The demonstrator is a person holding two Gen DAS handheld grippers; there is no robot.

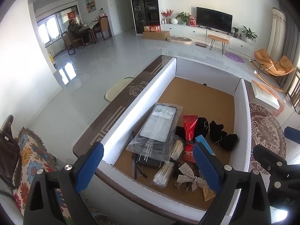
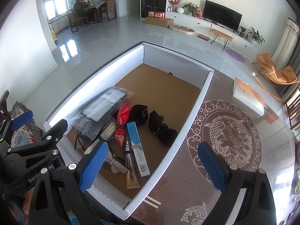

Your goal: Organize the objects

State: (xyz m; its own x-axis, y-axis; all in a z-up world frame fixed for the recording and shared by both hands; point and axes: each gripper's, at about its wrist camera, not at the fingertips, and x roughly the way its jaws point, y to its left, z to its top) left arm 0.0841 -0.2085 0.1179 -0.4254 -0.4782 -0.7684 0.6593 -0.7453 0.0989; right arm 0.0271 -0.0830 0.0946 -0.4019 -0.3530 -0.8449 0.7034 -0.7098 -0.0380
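Observation:
A white-walled box [image 1: 142, 93] [image 2: 195, 101] with a brown cardboard floor sits on the table. In it lie a bagged phone case [image 1: 159, 123] [image 2: 105, 106], a red packet [image 1: 189, 129] [image 2: 122, 118], black cloth pieces [image 1: 221, 133] [image 2: 161, 129], cotton swabs [image 1: 163, 172], a rhinestone bow [image 1: 189, 178] [image 2: 114, 163], a blue-white slim box [image 2: 137, 148] and a gold tube [image 2: 132, 178]. My left gripper [image 1: 148, 168] is open and empty above the box's near end. My right gripper [image 2: 151, 166] is open and empty over the box's near right wall.
The brown table [image 2: 232, 136] carries a fish pattern and a white book [image 2: 249, 97] at the right. A floral-covered sofa [image 1: 31, 161] lies at the left. The living room floor, TV unit [image 1: 213, 18] and orange rocking chair [image 1: 271, 63] are beyond.

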